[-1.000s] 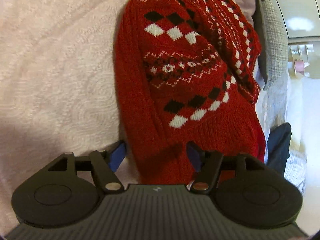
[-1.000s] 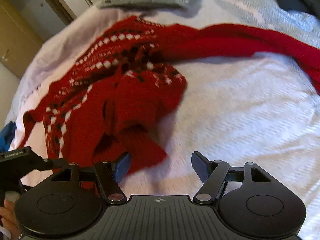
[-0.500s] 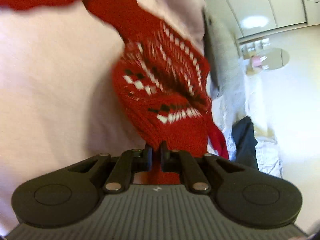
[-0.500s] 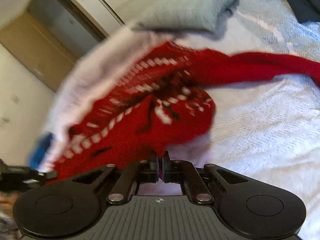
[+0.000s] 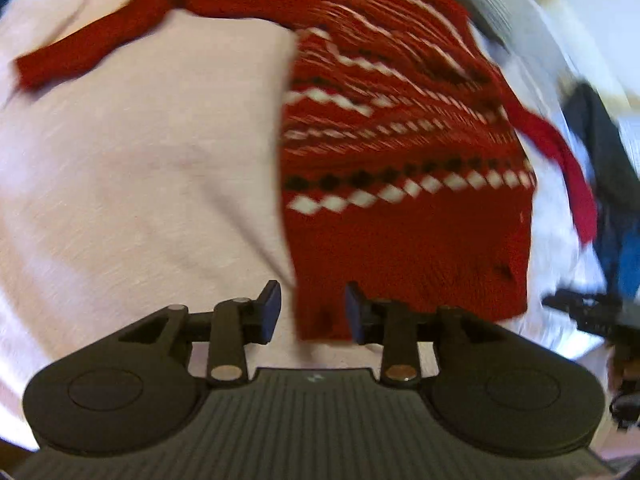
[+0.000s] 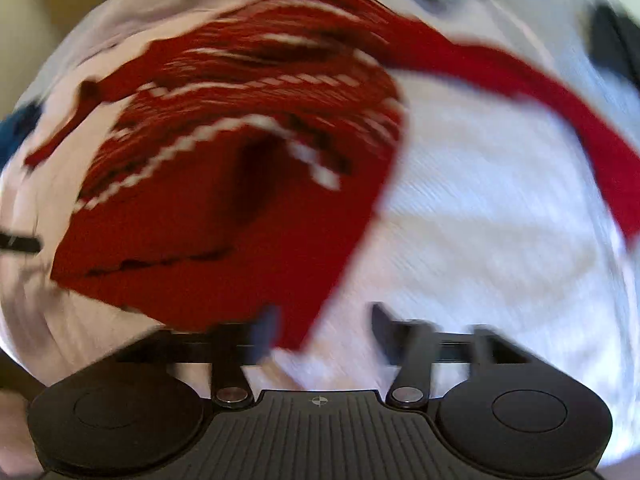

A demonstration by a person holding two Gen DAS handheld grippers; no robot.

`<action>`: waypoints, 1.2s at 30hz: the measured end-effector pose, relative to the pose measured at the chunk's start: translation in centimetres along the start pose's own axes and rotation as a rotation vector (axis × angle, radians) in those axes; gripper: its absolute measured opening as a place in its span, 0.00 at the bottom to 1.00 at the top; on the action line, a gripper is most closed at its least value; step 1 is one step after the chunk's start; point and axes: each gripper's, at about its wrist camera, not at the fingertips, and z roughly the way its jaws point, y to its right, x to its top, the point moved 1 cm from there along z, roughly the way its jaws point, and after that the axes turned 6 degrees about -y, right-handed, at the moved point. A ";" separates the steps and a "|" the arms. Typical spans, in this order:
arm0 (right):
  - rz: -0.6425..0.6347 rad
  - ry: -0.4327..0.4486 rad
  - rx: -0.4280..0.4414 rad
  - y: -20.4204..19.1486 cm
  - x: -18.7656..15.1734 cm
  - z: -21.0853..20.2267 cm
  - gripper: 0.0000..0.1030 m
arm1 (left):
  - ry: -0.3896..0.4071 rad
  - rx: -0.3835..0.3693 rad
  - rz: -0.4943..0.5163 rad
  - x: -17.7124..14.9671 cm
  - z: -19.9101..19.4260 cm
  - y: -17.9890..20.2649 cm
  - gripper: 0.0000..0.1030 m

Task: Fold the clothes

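A bed (image 5: 140, 152) with a pale pink cover fills my left view, with grey and dark clothes blurred along its far right edge. The red sweater (image 5: 400, 184) lies spread on the bed, body toward me, one sleeve (image 5: 96, 44) stretched out to the far left and the other sleeve trailing off to the right. My left tongs (image 5: 312, 312) stand open, with the hem's near-left corner lying between the fingers but not pinched. The other tool shows dark at the right edge.

In my right view the bed (image 6: 500, 208) looks whiter and everything smears with motion. The sweater (image 6: 248, 184) is less tidy here: the body bulges into a dark pocket near the middle, the hem edge looks rumpled, and a long sleeve (image 6: 560, 112) arcs away to the right. My right tongs (image 6: 324, 324) are open too, holding nothing, with the hem's corner just inside the left finger.

Judging from this, the sweater is laid out rather than folded, and both tongs sit at its hem corners. Whether I am about to take those corners or have just let them go, the pictures do not settle. Either way, doing this well means getting the body flat: that bulge should be smoothed out so layers do not trap a crease, and the sleeves want to lie straight before being brought across. Any grip should take both knit layers, deep enough that the loose, stretchy hem does not slip.
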 end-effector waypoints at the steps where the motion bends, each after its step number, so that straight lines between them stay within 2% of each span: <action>1: -0.050 0.015 -0.016 -1.1 -0.1 0.5 0.59 | -0.004 0.009 0.041 -0.2 0.3 0.6 0.29; 3: -0.140 0.023 -0.066 -3.2 -0.5 1.8 0.59 | -0.008 0.031 0.130 -0.4 1.1 2.3 0.31; 7: -0.291 0.023 -0.202 -5.6 -1.5 4.2 0.59 | -0.012 0.103 0.387 -1.8 2.5 5.4 0.34; 12: -0.295 0.016 -0.245 -5.3 -1.1 6.8 0.59 | 0.022 0.268 0.655 -3.2 5.3 8.1 0.41; 14: -0.325 0.024 -0.265 -5.4 -1.1 7.3 0.59 | 0.046 0.286 0.653 -3.5 4.3 7.4 0.41; 15: -0.344 0.027 -0.274 -5.5 -1.1 7.4 0.52 | 0.058 0.292 0.647 -3.6 3.7 6.9 0.35; 16: -0.364 0.028 -0.274 -5.6 -1.2 7.5 0.42 | 0.070 0.297 0.641 -3.7 3.1 6.4 0.25; 17: -0.382 0.026 -0.271 -5.7 -1.2 7.6 0.06 | 0.082 0.303 0.634 -3.8 2.5 6.0 0.03; 18: -0.388 0.030 -0.283 -5.7 -1.3 7.4 0.01 | 0.094 0.308 0.628 -3.9 1.9 5.5 0.04; 22: -0.330 0.144 -0.370 -4.1 -2.3 3.9 0.01 | 0.142 0.330 0.604 -4.3 -0.4 3.6 0.02; 24: -0.229 0.161 -0.408 -1.8 -3.3 1.1 0.00 | 0.166 0.341 0.591 -4.5 -1.6 2.7 0.02; 25: -0.193 0.150 -0.425 -0.7 -4.0 -0.1 0.00 | 0.178 0.346 0.585 -4.6 -2.2 2.2 0.02; 29: -0.154 0.021 -0.415 1.5 -6.8 -1.6 0.00 | 0.086 0.350 0.608 -6.6 -2.0 1.6 0.02; 32: -0.110 -0.114 -0.332 2.4 -8.2 -0.2 0.00 | 0.045 0.364 0.633 -7.1 0.4 2.3 0.02; 33: -0.055 -0.123 -0.272 2.8 -8.1 0.0 0.00 | 0.059 0.382 0.638 -6.9 0.9 2.6 0.03; 35: 0.086 -0.090 -0.160 3.8 -7.0 -0.3 0.00 | 0.073 0.322 0.594 -6.2 0.5 2.5 0.10; 36: 0.160 -0.069 -0.105 4.6 -6.3 -0.5 0.10 | 0.078 0.285 0.570 -5.7 0.2 2.5 0.16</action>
